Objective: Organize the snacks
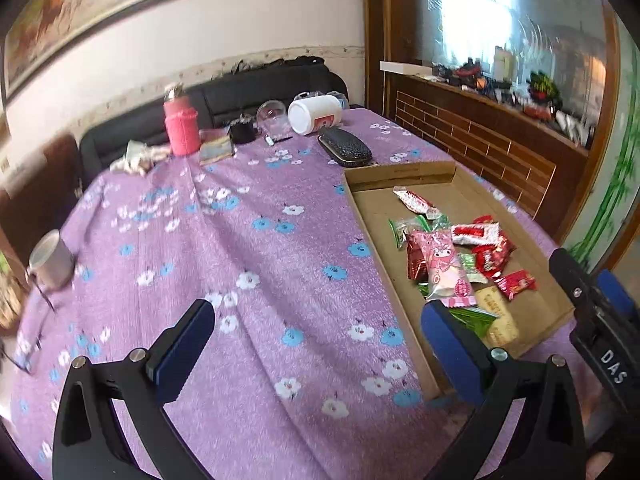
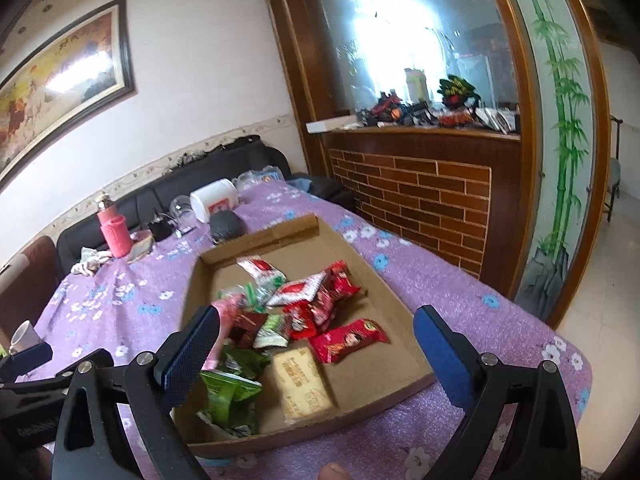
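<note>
Left wrist view: left gripper point(image 1: 316, 344) gapes wide and empty over the purple flowered tablecloth point(image 1: 240, 248); the shallow cardboard tray point(image 1: 556, 312) of wrapped snacks point(image 1: 452, 252) lies off to its right.

Right wrist view: right gripper point(image 2: 316, 356), spread wide and holding nothing, hangs right above the tray point(image 2: 404, 300), clearly the nearer one; the beige biscuit packet point(image 2: 302, 384) lies between its fingers, long axis pointing away.

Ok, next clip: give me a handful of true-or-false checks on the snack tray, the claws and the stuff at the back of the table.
1. Both claws, left claw and right claw, are open and hold nothing. True.
2. The snack packets lie loose in a shallow cardboard tray. True.
3. The white jar stands upright. False: it lies on its side.
4. The pink bottle is inside the tray. False: it stands on the purple floral tablecloth, far from the tray.
5. A black case lies just beyond the tray's far end. True.
</note>
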The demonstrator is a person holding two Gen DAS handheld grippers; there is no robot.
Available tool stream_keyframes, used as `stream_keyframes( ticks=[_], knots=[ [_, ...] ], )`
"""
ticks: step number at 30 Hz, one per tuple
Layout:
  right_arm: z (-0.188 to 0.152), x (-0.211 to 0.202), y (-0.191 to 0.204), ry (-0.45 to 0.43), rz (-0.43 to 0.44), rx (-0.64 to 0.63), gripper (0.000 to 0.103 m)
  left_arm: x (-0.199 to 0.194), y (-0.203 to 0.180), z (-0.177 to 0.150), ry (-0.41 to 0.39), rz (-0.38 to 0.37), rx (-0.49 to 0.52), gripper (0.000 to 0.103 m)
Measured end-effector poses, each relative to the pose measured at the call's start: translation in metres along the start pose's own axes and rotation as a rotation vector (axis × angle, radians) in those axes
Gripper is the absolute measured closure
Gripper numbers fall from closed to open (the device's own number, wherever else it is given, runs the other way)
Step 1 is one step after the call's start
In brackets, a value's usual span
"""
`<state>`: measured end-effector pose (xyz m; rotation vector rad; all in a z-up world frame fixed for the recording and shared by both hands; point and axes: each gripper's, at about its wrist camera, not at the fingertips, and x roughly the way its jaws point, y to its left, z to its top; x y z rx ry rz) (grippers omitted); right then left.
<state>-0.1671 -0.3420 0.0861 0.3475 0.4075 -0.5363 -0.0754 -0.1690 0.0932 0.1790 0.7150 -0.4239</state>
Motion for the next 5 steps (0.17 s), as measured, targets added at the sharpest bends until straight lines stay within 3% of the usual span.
stream_keyframes(
  ticks=[5],
  knots=[
    [0.006,-0.016,0.035,-0.011,0.093,-0.092,0.004,-0.018,0.042,-0.012,0.018,0.068,-0.059,0.000]
  ],
)
